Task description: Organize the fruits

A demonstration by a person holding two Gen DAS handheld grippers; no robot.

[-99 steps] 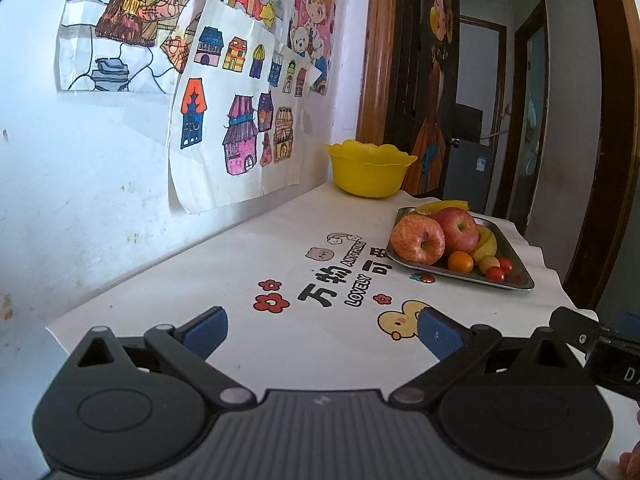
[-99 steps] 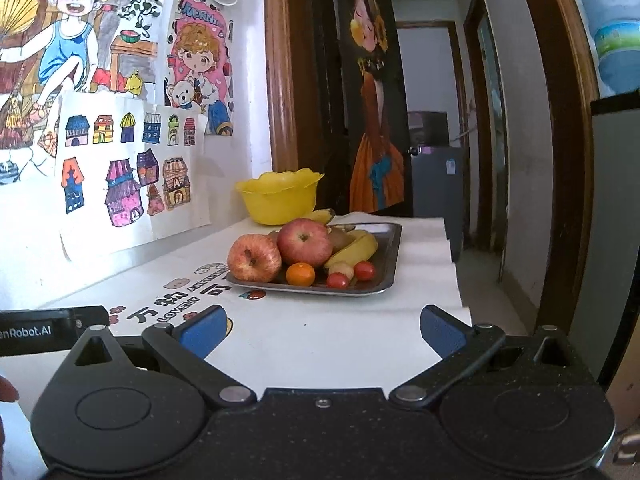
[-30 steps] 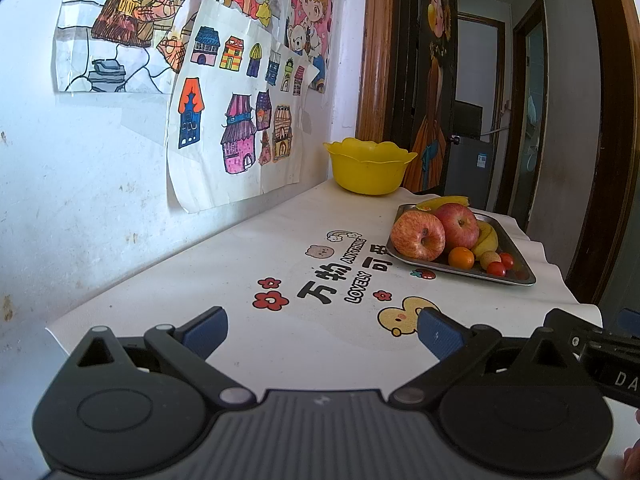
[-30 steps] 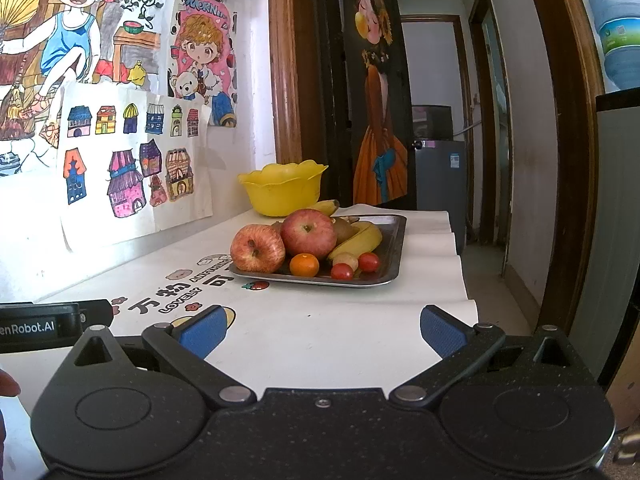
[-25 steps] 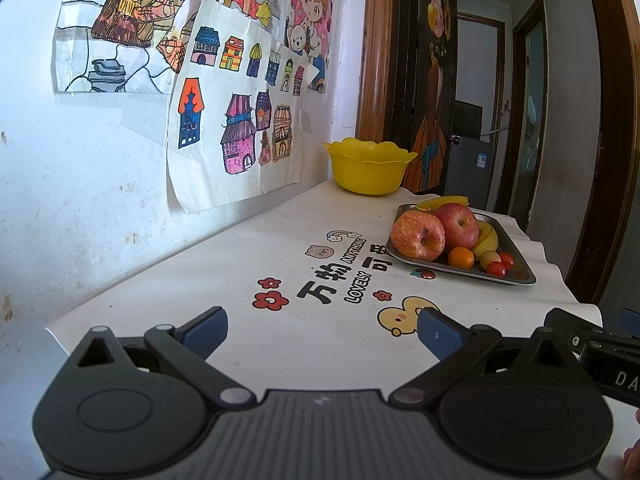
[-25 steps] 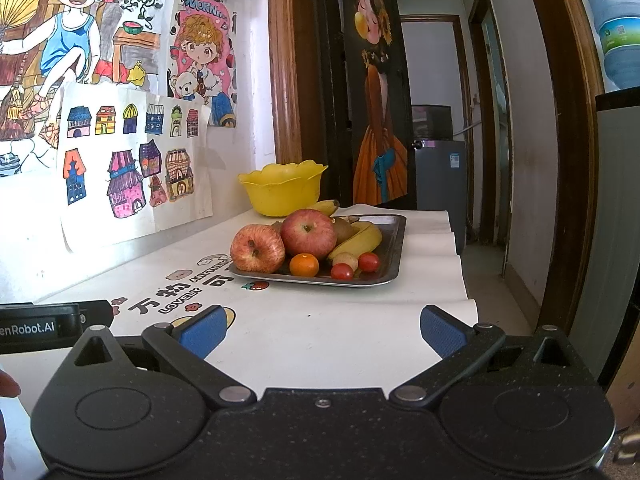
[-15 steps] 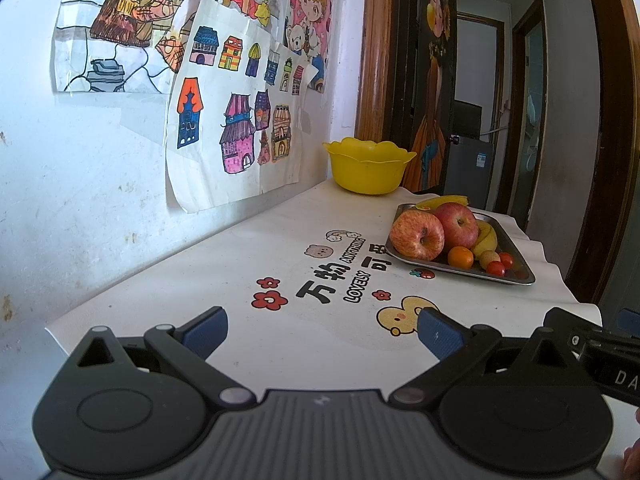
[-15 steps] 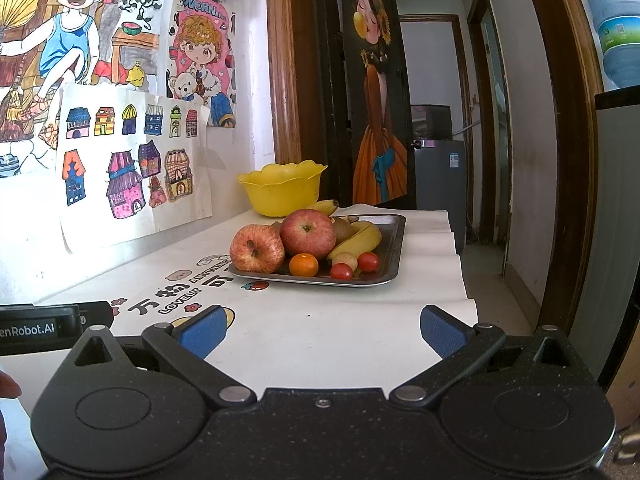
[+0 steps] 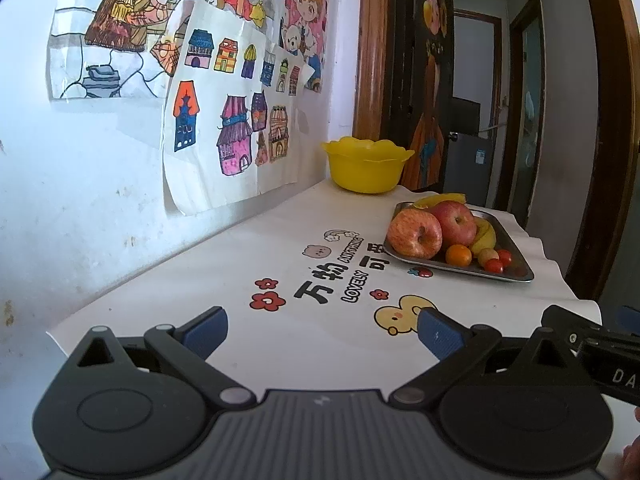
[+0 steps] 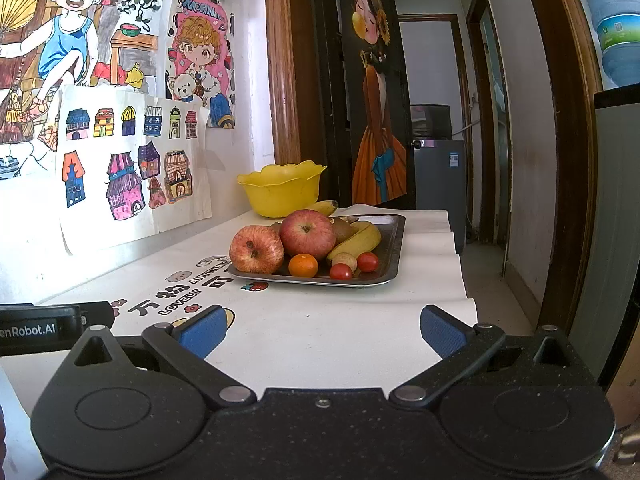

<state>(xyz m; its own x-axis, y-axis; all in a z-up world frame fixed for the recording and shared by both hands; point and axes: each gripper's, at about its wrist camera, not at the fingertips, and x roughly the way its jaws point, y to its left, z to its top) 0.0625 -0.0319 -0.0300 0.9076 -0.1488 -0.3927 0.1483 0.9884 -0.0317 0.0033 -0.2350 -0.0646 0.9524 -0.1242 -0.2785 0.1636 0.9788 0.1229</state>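
Change: your view has barely shifted since a second ago; both claws keep the same spread and the fruit lies as before.
Left claw [image 9: 322, 326]: released, empty, above the counter's near edge.
Right claw [image 10: 322, 326]: released, empty, well short of the tray.
Fruit: two apples [image 10: 256, 249], an orange [image 10: 303, 265], a banana [image 10: 358, 240] and cherry tomatoes [image 10: 341, 271] on the steel tray [image 10: 394, 240].
Right view only: a water bottle [image 10: 612, 20] at upper right.
Bowl: the yellow bowl [image 9: 366, 164] stands behind the tray.
Surface: you face a counter [image 9: 240, 264] under a white printed cloth; drawings [image 9: 224, 120] hang on the wall.
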